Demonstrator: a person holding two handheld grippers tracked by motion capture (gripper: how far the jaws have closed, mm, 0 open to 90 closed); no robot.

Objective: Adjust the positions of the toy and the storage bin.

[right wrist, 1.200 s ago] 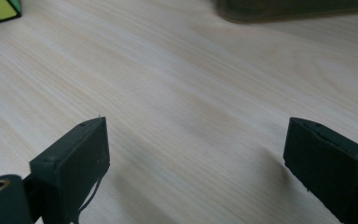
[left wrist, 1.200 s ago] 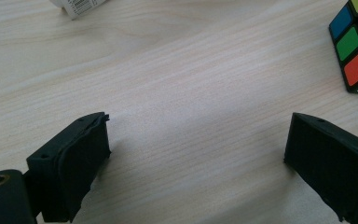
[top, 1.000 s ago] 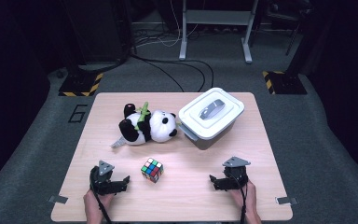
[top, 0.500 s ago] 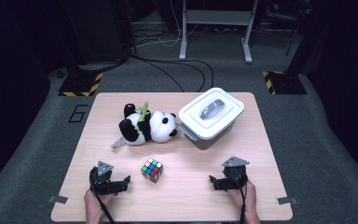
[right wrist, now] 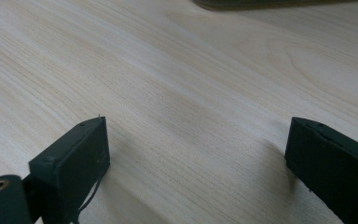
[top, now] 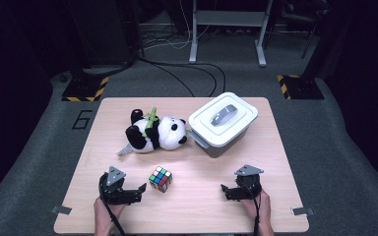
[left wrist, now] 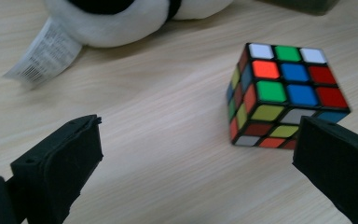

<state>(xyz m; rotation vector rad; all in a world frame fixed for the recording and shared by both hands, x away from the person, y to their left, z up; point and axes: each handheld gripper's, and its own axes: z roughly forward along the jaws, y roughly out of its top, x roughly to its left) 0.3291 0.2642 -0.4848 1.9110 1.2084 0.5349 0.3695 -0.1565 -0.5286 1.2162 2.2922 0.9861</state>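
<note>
High view puts the puzzle cube (top: 161, 179) on the desk (top: 275, 162) near its front edge, just beside the left gripper (top: 139, 189), whose tips point at it. Left gripper view shows the cube (left wrist: 284, 95) resting flat on the wood, untouched, a little ahead of the right-hand jaw rather than between the two. Those jaws have just been opening and now stand wide with nothing but bare wood between them. Against the picture from a second ago, the left gripper has lifted slightly and edged toward the cube, which itself has not shifted; I judge this to be the start of a reach for it, with the gripper yet to be centred over the cube before any closing. The right gripper (top: 226, 191) sits low at the desk's front right, well apart from the cube, its jaws spread wide over empty wood. Farther back lies a plush panda (top: 155, 133) on its side, its sewn label trailing toward the front. Just beside it, the white storage box (top: 222, 127) has its lid on, so its contents cannot be seen.
</note>
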